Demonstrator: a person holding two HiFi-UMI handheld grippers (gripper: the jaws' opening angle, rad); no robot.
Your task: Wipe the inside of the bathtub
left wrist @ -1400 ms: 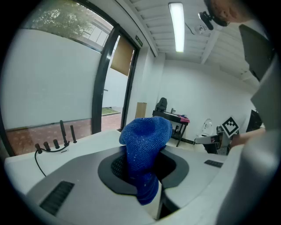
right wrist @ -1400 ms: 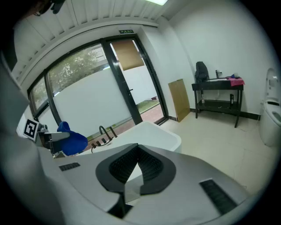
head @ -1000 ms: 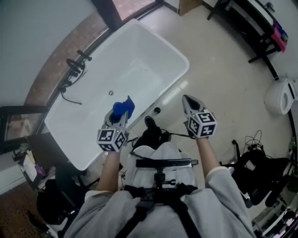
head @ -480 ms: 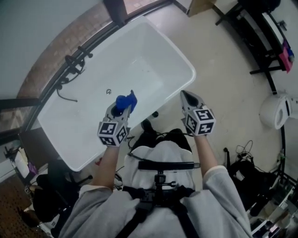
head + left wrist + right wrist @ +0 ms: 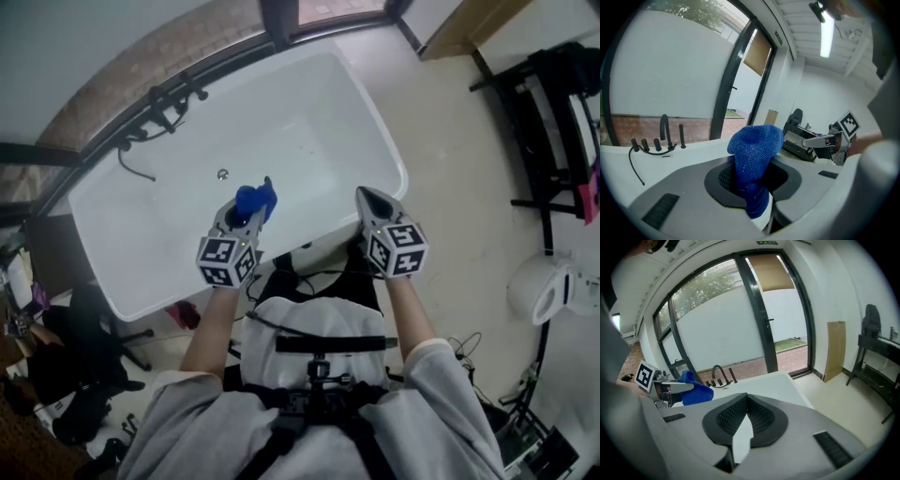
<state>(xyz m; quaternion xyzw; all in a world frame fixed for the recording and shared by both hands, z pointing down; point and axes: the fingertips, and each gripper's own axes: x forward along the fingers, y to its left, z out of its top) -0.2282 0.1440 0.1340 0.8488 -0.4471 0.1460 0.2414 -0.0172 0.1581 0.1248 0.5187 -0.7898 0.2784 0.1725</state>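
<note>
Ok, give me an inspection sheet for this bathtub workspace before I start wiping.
Surface: white bathtub, inside looks bare; drain in plain view.
Job's things: blue cloth, bunched, held above the tub's near side.
Clutter: nothing seen in the tub.
Grippers: left gripper shut on the blue cloth; right gripper shut, empty.
Cables: black hose lies on the rim by the black taps; thin cables on the floor.
Surroundings: toilet, black rack, dark bags.
</note>
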